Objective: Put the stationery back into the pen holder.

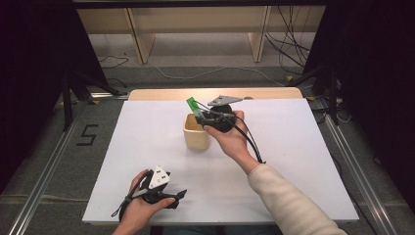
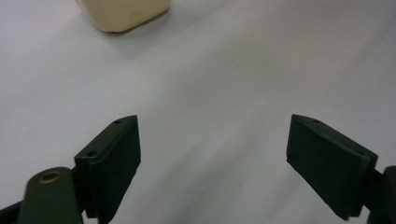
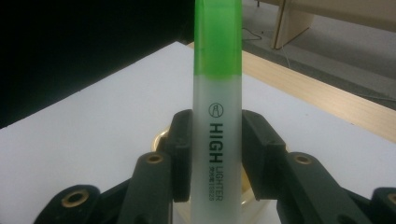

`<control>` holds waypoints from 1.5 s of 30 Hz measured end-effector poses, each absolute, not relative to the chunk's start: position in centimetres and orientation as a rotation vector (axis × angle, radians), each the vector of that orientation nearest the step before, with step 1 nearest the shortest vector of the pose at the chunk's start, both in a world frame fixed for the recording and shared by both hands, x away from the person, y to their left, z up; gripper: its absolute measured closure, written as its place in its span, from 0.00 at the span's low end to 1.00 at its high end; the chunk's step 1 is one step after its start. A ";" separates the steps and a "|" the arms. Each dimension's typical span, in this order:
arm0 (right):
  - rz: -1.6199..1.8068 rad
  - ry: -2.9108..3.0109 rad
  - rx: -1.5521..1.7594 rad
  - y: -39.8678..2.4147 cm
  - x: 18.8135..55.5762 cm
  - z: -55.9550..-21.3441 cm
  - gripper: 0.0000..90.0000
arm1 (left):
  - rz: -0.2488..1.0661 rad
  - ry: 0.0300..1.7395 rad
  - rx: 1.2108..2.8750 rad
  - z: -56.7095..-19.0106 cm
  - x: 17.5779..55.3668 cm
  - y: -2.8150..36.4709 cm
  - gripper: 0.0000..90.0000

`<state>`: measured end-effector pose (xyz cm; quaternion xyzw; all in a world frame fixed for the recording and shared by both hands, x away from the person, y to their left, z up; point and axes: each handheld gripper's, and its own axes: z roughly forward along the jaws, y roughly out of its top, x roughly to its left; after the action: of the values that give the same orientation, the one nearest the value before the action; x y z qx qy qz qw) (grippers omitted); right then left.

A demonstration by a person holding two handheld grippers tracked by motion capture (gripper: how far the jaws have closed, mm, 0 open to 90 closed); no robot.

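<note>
- The right hand-held gripper [image 1: 204, 116] is clamped on a green highlighter [image 3: 218, 121], both pads squeezing the pale barrel, green cap end pointing away from the jaws.
- In the high view the highlighter [image 1: 193, 105] sits right above the cream cup [image 1: 195, 133] in the middle of the white worktop [image 1: 293, 161], tilted, cap sticking up and back. Looks to me like pick-up is done and it's at the drop-in stage.
- Can't tell if the lower end is already inside the cup rim, the gripper blocks it.
- Left hand-held gripper [image 1: 178, 195] is parked near the front edge, well away from the cup, jaws wide apart, nothing between them.
- Left to do, I'd guess: lower it in, let go, pull back.
</note>
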<state>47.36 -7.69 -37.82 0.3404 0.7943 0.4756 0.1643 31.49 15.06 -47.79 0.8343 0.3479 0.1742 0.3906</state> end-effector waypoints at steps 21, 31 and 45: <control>1.359 2.256 0.971 -6.6 48.3 -37.7 0.74 | 0.440 0.882 2.119 -47.8 31.5 15.0 0.19; 1.353 2.265 0.967 -6.1 48.6 -37.9 0.74 | 0.438 0.882 2.119 -47.8 31.5 15.0 0.19; 1.344 2.255 0.967 -5.9 49.0 -38.2 0.73 | 0.438 0.881 2.119 -47.8 31.5 15.0 0.19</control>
<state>48.97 -5.94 -38.25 0.3404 0.7941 0.4734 0.1713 31.48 15.02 -47.80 0.8345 0.3469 0.1724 0.3919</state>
